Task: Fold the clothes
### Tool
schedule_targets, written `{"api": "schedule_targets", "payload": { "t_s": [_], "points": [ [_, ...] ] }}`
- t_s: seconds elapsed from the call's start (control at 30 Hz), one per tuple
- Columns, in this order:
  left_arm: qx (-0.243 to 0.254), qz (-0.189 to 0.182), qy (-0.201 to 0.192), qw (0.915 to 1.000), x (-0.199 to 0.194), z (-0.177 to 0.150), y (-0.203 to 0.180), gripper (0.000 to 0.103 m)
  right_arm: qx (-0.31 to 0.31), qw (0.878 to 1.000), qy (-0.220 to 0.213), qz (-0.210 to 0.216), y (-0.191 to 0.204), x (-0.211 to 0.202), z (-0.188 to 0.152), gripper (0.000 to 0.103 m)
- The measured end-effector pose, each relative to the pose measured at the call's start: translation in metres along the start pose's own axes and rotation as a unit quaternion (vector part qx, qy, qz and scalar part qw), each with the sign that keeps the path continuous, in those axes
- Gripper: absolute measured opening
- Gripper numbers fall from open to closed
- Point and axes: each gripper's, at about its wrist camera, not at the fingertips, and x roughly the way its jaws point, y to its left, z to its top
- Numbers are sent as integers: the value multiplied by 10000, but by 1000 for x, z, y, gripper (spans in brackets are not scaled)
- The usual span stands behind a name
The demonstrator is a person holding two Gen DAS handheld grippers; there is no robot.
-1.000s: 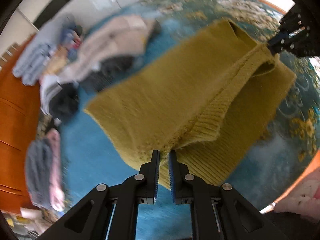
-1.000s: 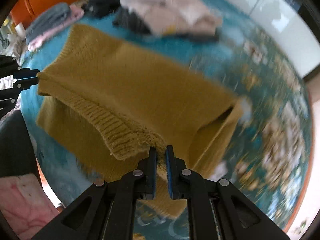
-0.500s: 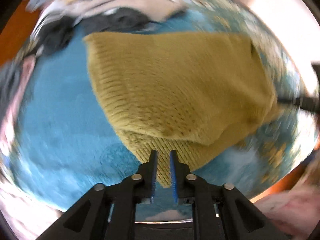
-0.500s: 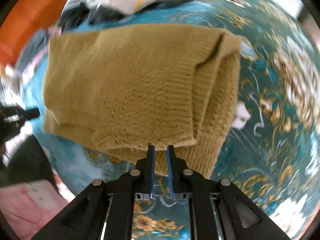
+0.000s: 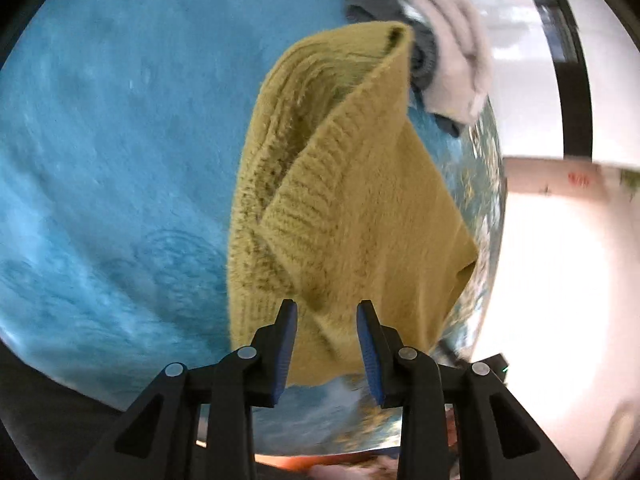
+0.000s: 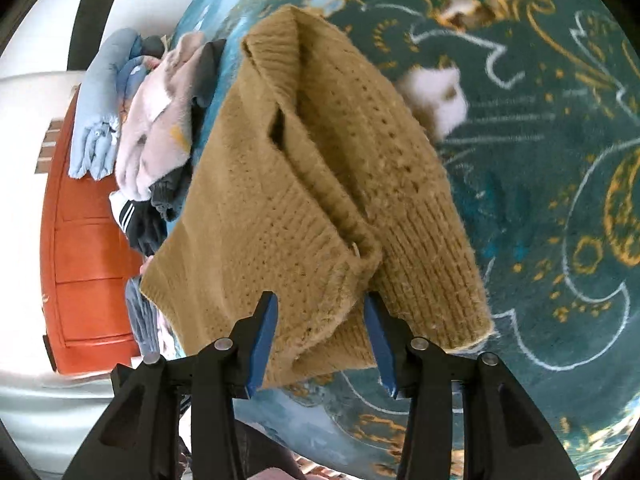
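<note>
A mustard-yellow knitted sweater (image 5: 352,200) lies folded over on the blue patterned blanket (image 5: 112,160). My left gripper (image 5: 326,312) is open, its jaws standing on either side of the sweater's near edge without pinching it. In the right wrist view the same sweater (image 6: 304,184) lies doubled, ribbed hem toward me. My right gripper (image 6: 320,308) is open too, its blue-padded jaws straddling the near folded corner.
A pile of other clothes, pink, grey and light blue (image 6: 152,120), lies beyond the sweater; it shows as grey and white cloth in the left wrist view (image 5: 440,40). An orange cabinet (image 6: 88,240) stands at the blanket's far side. The teal and gold blanket (image 6: 540,160) stretches to the right.
Both grippers were shut on the sweater's edge and carried it over into a fold; now both have opened and let it go, and the sweater rests doubled on the blanket.
</note>
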Motion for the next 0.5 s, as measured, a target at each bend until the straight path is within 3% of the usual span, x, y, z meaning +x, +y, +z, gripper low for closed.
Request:
{"api": "schedule_targets", "payload": {
  "t_s": [0.1, 0.17, 0.2, 0.23, 0.3, 0.37, 0.43, 0.5],
  "points": [
    [-321, -53, -30, 9995, 5, 5, 4, 31, 250, 9996, -116, 89, -4, 8, -2, 45],
    [-495, -85, -72, 9987, 8, 9, 6, 31, 451, 9986, -219, 163, -4, 11, -1, 36],
    [-557, -114, -106, 9983, 8, 11, 6, 31, 551, 9979, -267, 201, -5, 11, -1, 25],
    [-570, -80, -147, 9982, 9, 13, 4, 23, 599, 9975, -292, 213, -5, 11, 1, 15],
    [-533, 105, -228, 9983, 10, 18, -2, 10, 602, 9976, -298, 191, -1, 10, 7, 12],
    [-472, 192, -323, 9982, 5, 23, -10, 10, 480, 9980, -357, 206, 13, 4, 18, 11],
    [-415, -86, -503, 9978, -8, 26, -26, 10, 208, 9976, -540, 387, 38, -8, 34, 10],
    [-195, -608, -696, 9955, -26, 26, -51, 10, -184, 9938, -846, 698, 72, -25, 49, 10]
  ]
}}
